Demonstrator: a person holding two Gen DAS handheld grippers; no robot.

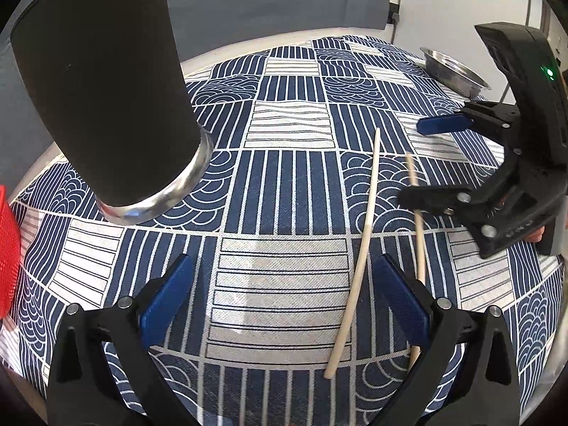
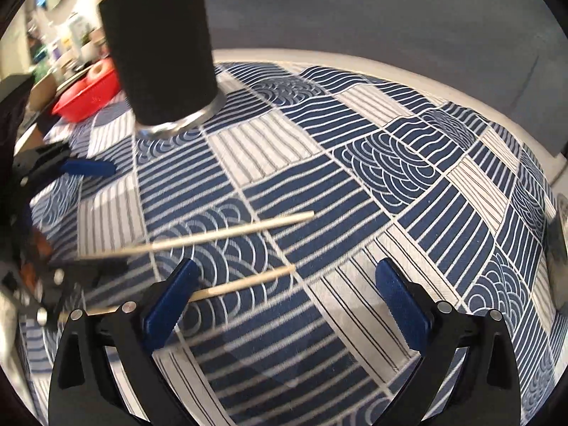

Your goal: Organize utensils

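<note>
Two pale wooden chopsticks [image 1: 358, 255] lie loose on the surface's blue-and-white patterned cloth [image 1: 284, 191], right of the tall black holder [image 1: 103, 81], which stands upright on its metal base. In the left wrist view the left gripper [image 1: 284, 301] is spread wide with nothing between its blue pads; one chopstick runs just inside its right pad. The right gripper [image 2: 284, 301], farther right of the holder, is also fully parted and empty, one finger over the second chopstick [image 2: 248, 282]. A steel bowl [image 1: 454, 71] sits well beyond the holder, a red basket [image 2: 88, 96] on its other side.
</note>
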